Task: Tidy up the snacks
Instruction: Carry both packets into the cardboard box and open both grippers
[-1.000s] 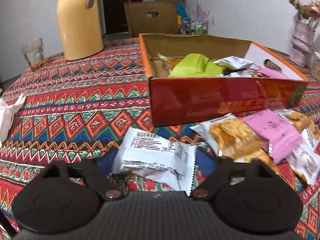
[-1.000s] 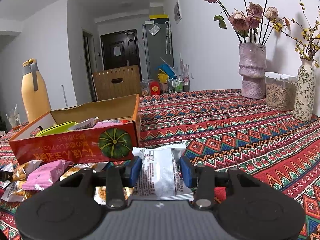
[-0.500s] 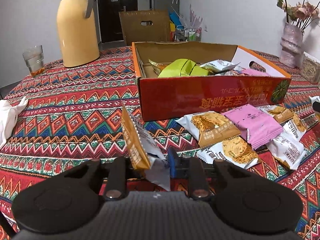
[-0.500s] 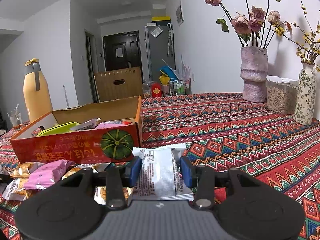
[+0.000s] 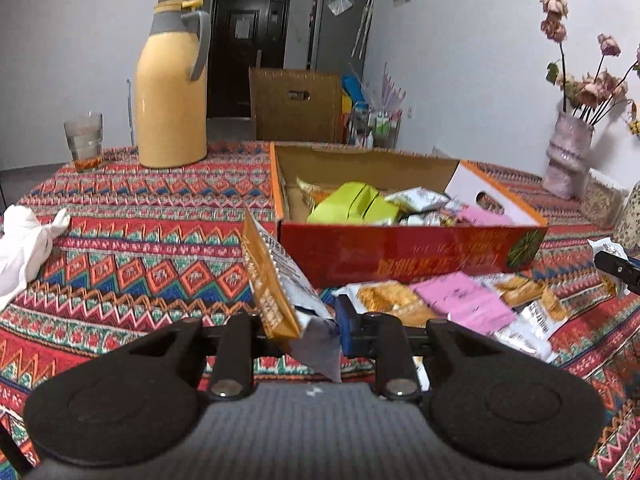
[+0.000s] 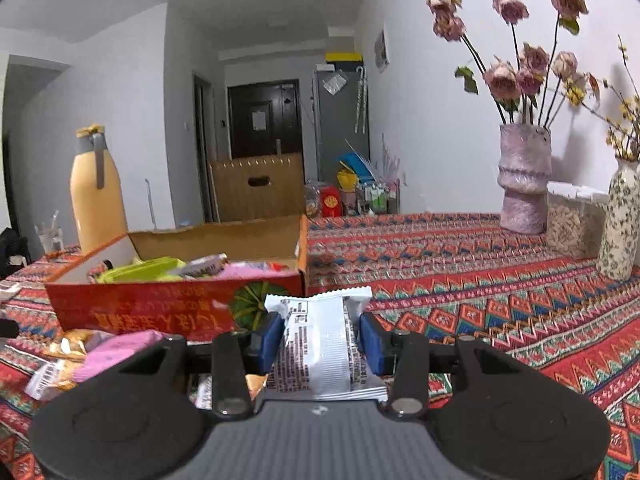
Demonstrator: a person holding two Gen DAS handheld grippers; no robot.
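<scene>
My left gripper (image 5: 302,330) is shut on an orange and white snack packet (image 5: 276,276), which stands tilted on edge above the tablecloth, to the left of the red snack box (image 5: 404,256). The box holds green, white and pink packets. Loose snack packets (image 5: 460,304), pink and orange, lie in front of the box. In the right wrist view my right gripper (image 6: 318,344) is shut on a white snack packet (image 6: 320,344), held above the table near the box's right front corner (image 6: 256,304).
A yellow thermos jug (image 5: 172,92) and a drinking glass (image 5: 84,140) stand at the back left. A crumpled white tissue (image 5: 24,244) lies at the left edge. Two flower vases (image 6: 524,176) and a clear jar (image 6: 572,224) stand at the right by the wall.
The left gripper shut on the white and orange packet that lay flat, then lifted it on edge and rose. The right gripper kept its white packet and hardly moved.
</scene>
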